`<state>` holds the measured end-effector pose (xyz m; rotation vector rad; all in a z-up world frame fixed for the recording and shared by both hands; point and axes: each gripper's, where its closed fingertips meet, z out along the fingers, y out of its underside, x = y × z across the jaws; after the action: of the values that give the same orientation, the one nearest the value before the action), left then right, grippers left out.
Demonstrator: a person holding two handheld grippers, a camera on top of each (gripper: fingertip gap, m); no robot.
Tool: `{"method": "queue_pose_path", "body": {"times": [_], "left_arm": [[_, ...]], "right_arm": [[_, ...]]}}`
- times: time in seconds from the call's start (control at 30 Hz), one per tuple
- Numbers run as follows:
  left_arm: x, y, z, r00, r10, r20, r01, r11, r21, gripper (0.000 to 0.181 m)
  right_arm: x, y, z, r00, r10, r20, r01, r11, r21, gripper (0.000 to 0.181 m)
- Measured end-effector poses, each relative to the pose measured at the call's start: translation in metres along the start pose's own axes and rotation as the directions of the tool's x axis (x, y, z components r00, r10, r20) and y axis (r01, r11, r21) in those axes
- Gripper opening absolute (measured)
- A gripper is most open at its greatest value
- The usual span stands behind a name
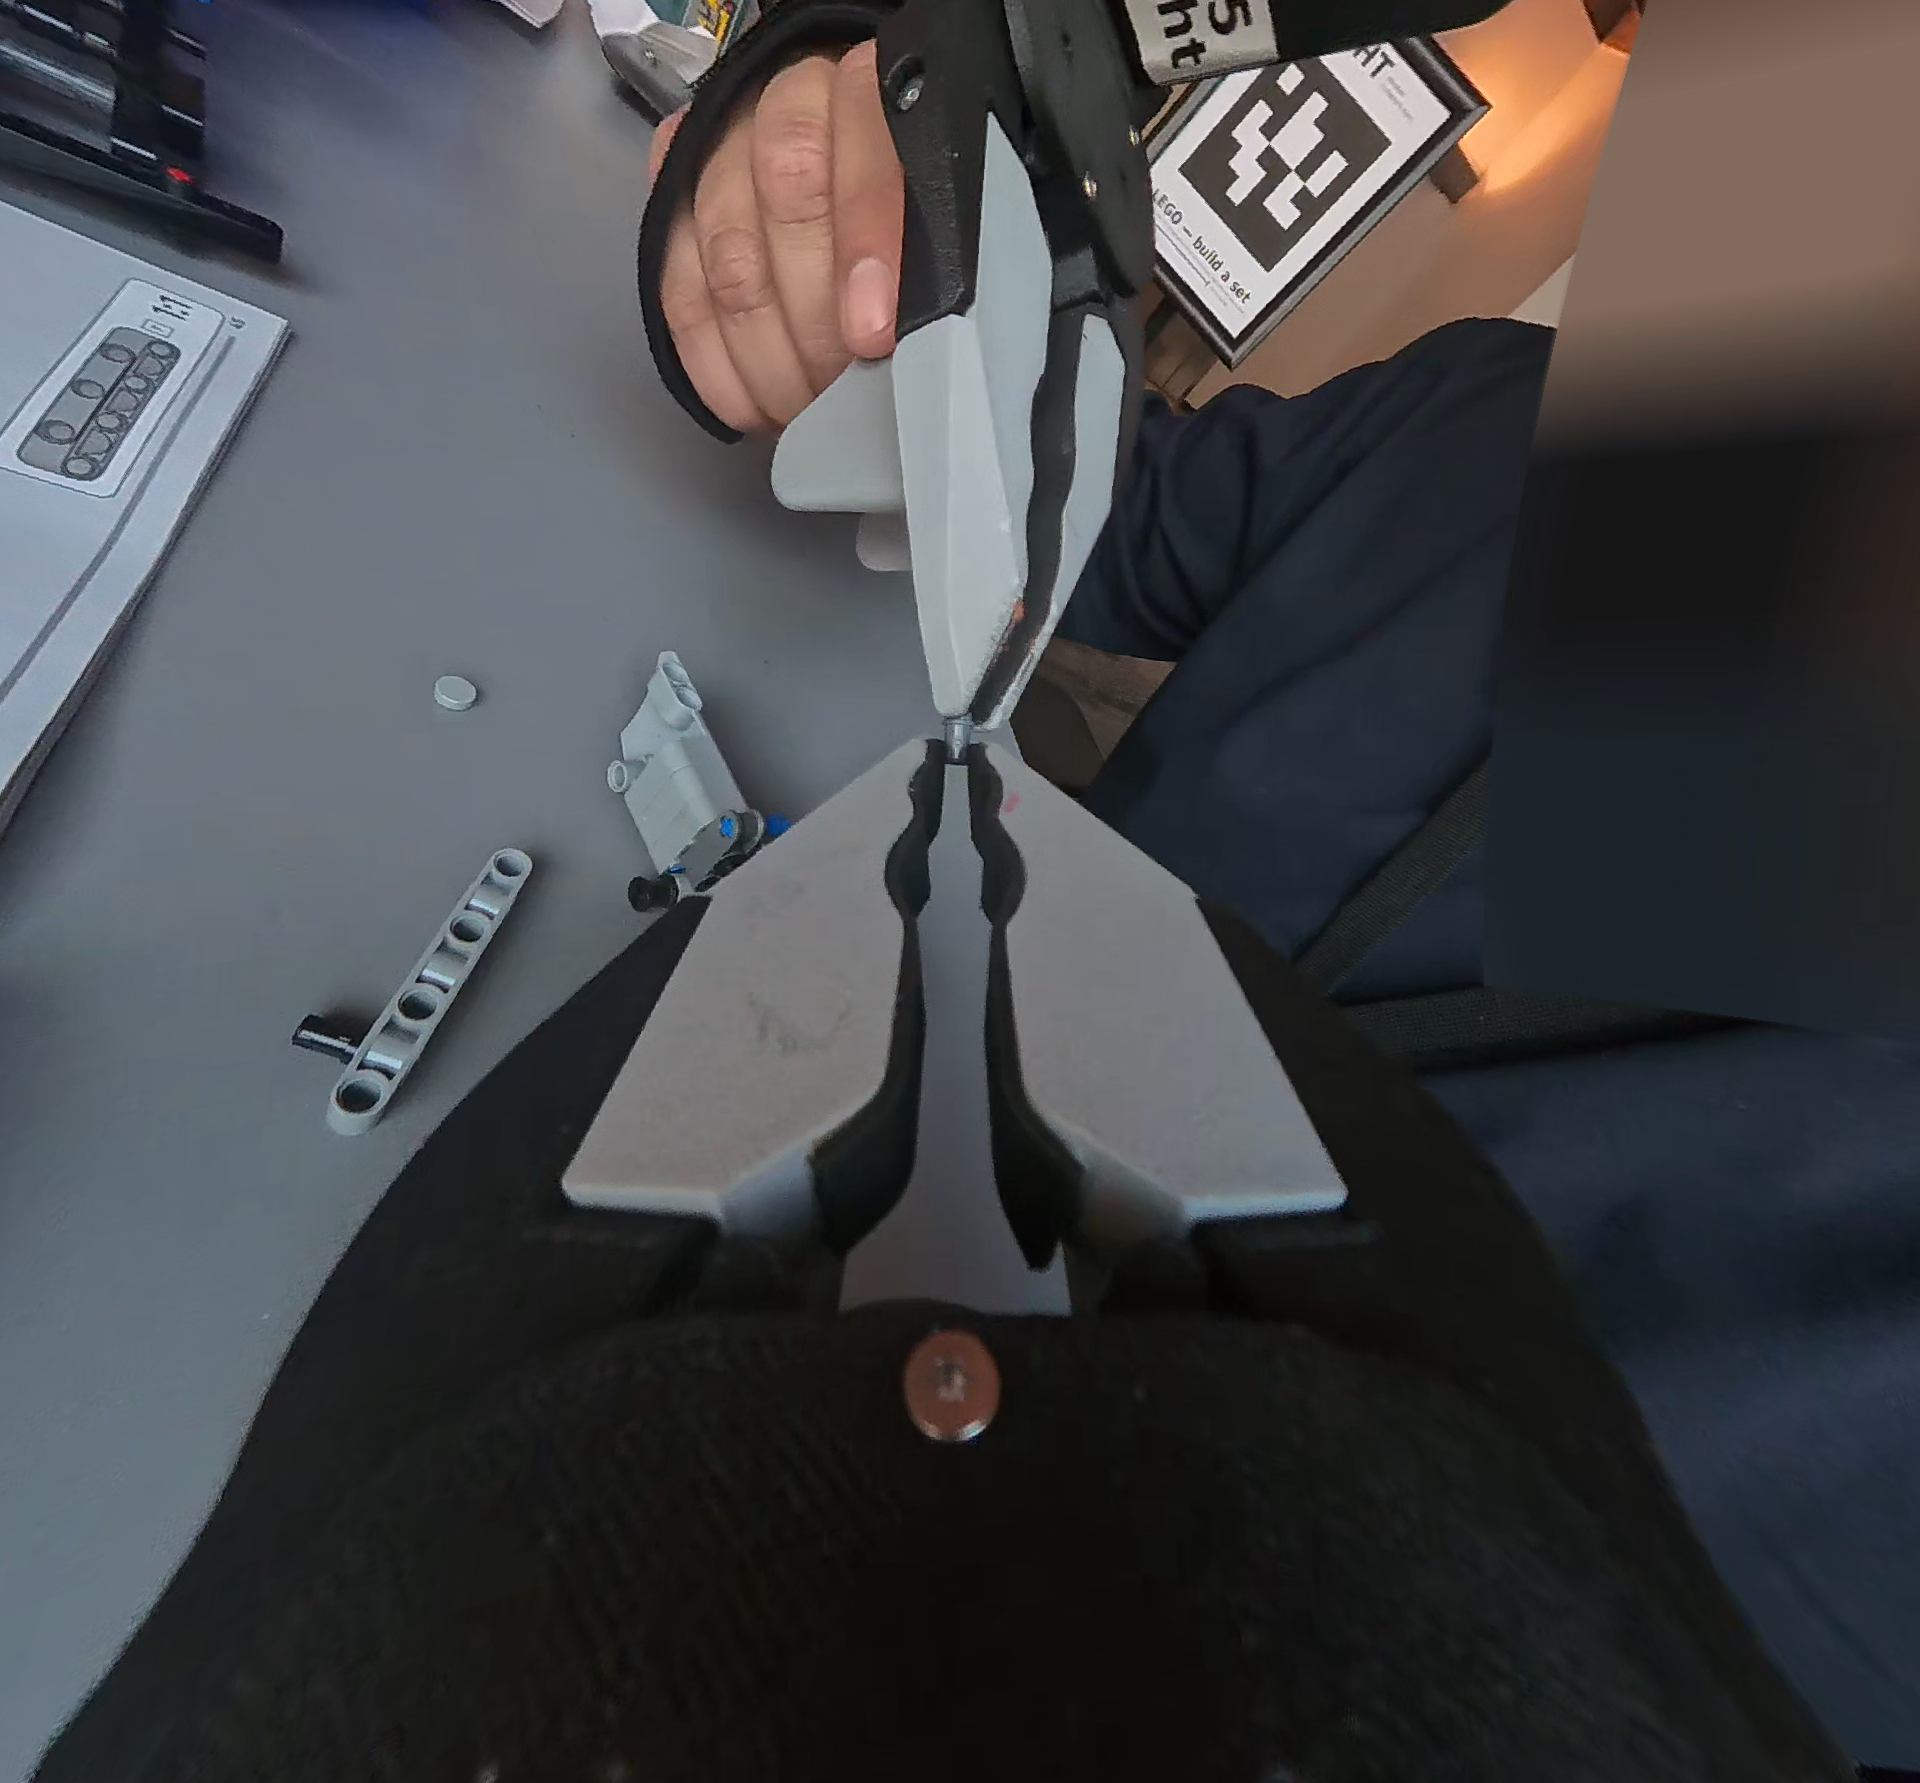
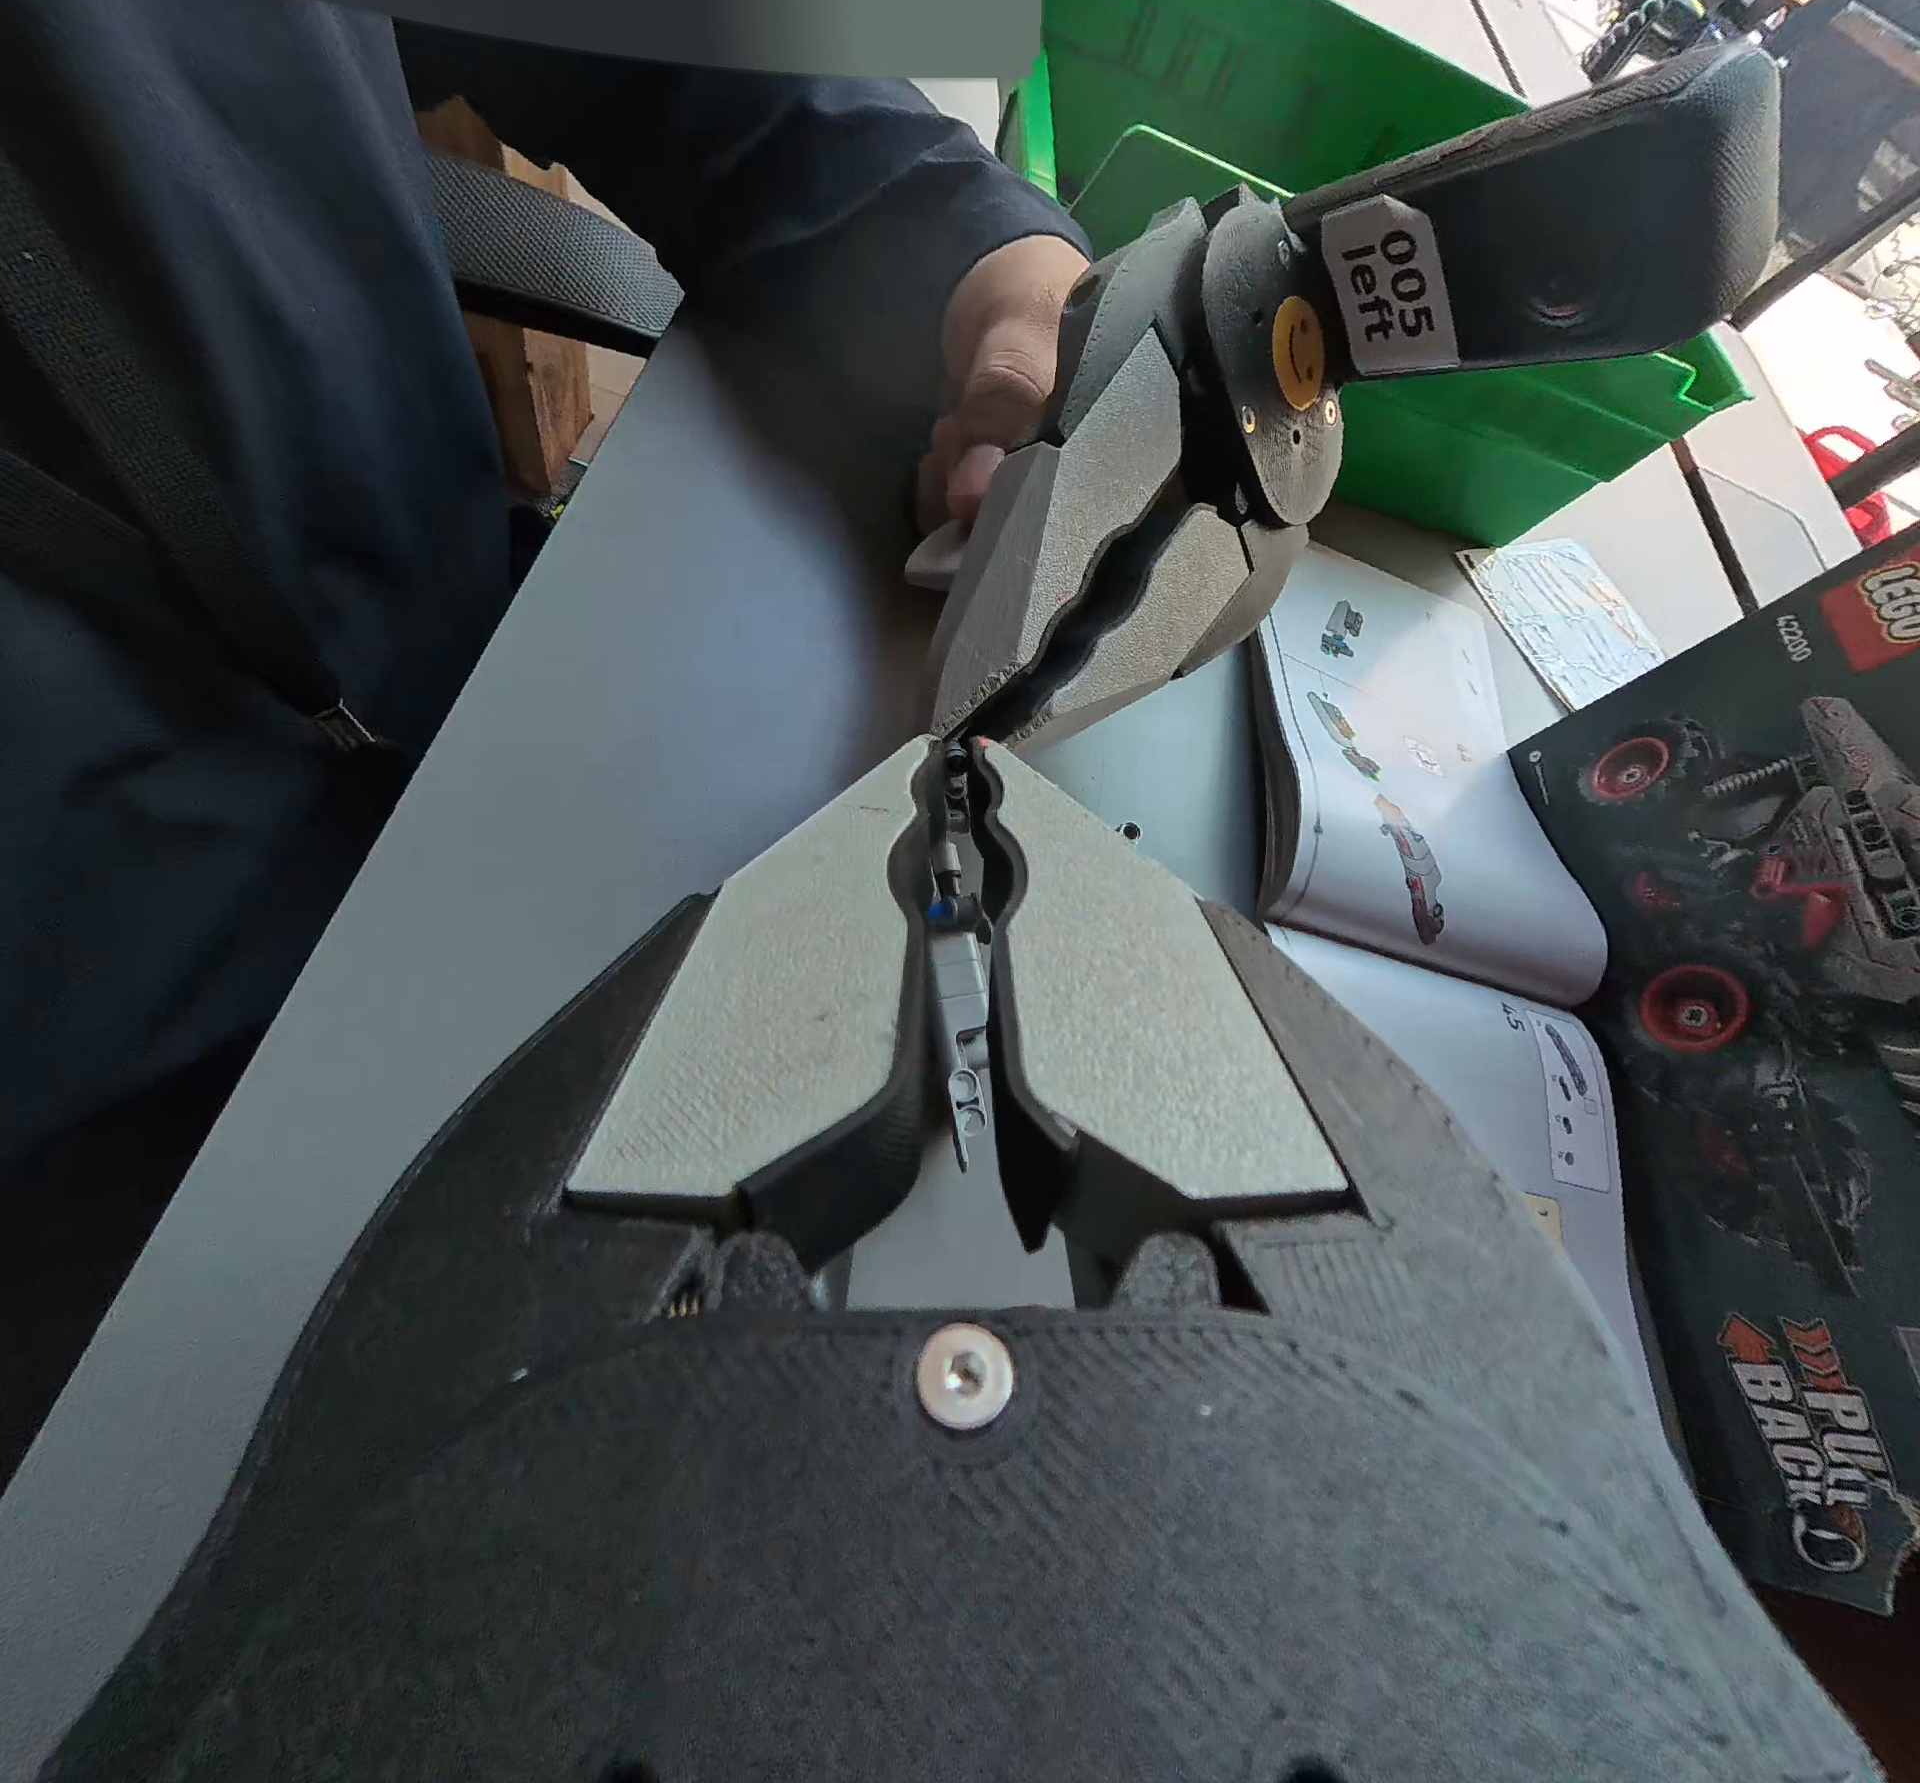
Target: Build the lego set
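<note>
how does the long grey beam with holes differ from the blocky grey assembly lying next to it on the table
The beam is thin, flat and one colour, a row of round holes along it; the assembly is chunkier, built of several pieces with blue and black bits at one end. A black pin sticks out sideways near one end of the beam; the assembly has a black pin at its end. Both are grey, lie loose on the table, and neither gripper touches them.

A small grey pin (image 1: 956, 728) is sitting pinched between two sets of jaws meeting tip to tip. On the grey tabletop (image 1: 436, 570), a light grey block assembly (image 1: 675, 777) with blue and black connectors is lying flat. Nearby, a grey holed beam (image 1: 431, 995) holding a black peg is lying diagonally, and a small grey round tile (image 1: 457, 693) is resting apart.
</note>
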<state>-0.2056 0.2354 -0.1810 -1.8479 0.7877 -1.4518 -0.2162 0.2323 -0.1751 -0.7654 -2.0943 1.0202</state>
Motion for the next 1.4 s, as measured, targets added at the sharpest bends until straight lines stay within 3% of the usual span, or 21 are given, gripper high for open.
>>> {"method": "queue_pose_path", "body": {"times": [1.0,1.2,1.3,1.4], "left_arm": [[0.007,0.001,0.003,0.997,-0.052,-0.051,0.051,0.999,-0.007,0.001],[-0.007,-0.001,-0.002,0.998,-0.026,0.06,0.027,1.0,-0.012,0.007],[-0.014,-0.006,-0.011,0.992,-0.016,0.127,0.017,1.0,-0.007,0.021],[-0.036,-0.011,-0.029,0.951,0.039,0.306,-0.04,0.999,-0.003,0.023]], "right_arm": [[-0.006,-0.002,0.0,1.0,-0.01,0.008,0.01,1.0,-0.009,0.001],[0.001,0.007,0.003,1.0,0.016,-0.016,-0.017,0.998,-0.053,0.001],[0.008,0.015,0.005,0.998,0.044,-0.048,-0.048,0.995,-0.085,0.001],[0.021,0.028,0.006,0.989,0.109,-0.099,-0.122,0.983,-0.138,0.001]]}}
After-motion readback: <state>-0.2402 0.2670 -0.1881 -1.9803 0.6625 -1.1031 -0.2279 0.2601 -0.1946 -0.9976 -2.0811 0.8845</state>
